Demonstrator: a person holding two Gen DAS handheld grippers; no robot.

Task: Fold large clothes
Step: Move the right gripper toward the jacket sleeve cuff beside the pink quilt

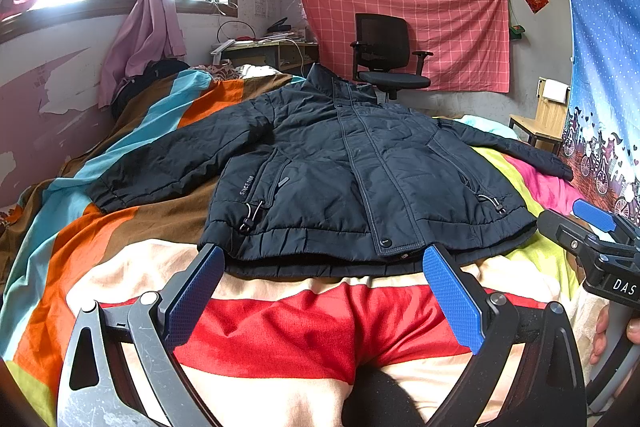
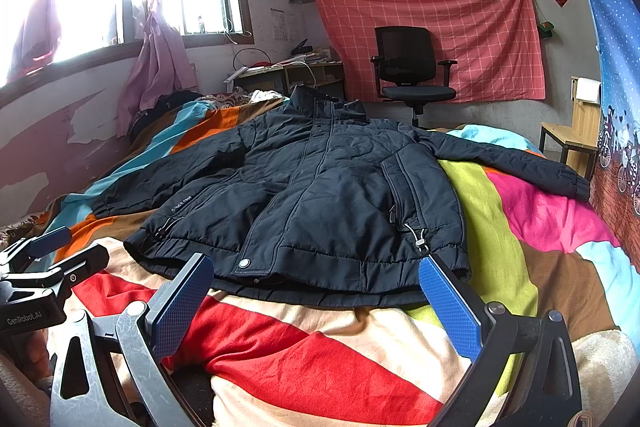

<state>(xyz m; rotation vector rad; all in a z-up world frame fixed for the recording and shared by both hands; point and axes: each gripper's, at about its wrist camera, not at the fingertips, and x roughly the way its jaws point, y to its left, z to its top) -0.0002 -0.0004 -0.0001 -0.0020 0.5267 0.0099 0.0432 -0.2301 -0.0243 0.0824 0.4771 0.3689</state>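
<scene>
A dark navy padded jacket [image 1: 340,163] [image 2: 320,187] lies flat, front up and zipped, on a bed with a striped multicolour blanket [image 1: 280,327] [image 2: 300,347]. Both sleeves spread out to the sides, collar toward the far end. My left gripper [image 1: 324,259] is open just short of the jacket's hem, nothing between its blue pads. My right gripper [image 2: 316,271] is also open at the hem, near the bottom snap button, holding nothing. In the left wrist view the right gripper [image 1: 592,223] shows at the right edge, and in the right wrist view the left gripper [image 2: 48,255] shows at the left edge.
A black office chair [image 1: 388,55] [image 2: 412,71] stands beyond the bed before a red checked cloth [image 1: 452,27]. A cluttered desk [image 1: 272,47] sits under the window. A wooden stool [image 2: 572,143] is at right, beside a blue patterned curtain [image 1: 604,67].
</scene>
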